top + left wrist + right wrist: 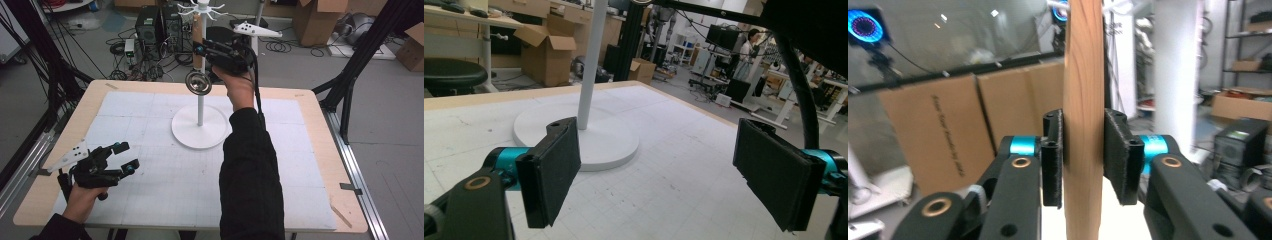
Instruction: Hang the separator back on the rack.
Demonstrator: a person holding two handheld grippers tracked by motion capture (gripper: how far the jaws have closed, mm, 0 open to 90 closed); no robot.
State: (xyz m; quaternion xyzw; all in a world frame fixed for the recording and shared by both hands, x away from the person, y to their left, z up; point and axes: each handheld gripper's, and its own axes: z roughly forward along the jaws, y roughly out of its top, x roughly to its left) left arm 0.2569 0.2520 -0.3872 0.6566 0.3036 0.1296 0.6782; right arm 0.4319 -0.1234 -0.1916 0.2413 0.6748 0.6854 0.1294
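Up high, the right claw (200,50) is clamped on a smooth wooden handle (1083,120), beside the white stand (200,107) with hooks. A shiny round metal end (198,82) hangs below. The handle should be kept straight and hung gently. The left claw (125,156) is held apart, low over the table (300,150).

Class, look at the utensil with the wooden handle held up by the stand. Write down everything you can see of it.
The ladle has a light wooden handle, showing its grain, and a shiny round metal bowl at its lower end. It is upright, bowl down, raised above the table beside the white stand's pole, near the hooks on top. The right gripper is shut on the handle, its black pads pressing both sides. Whether it hangs on a hook cannot be told.
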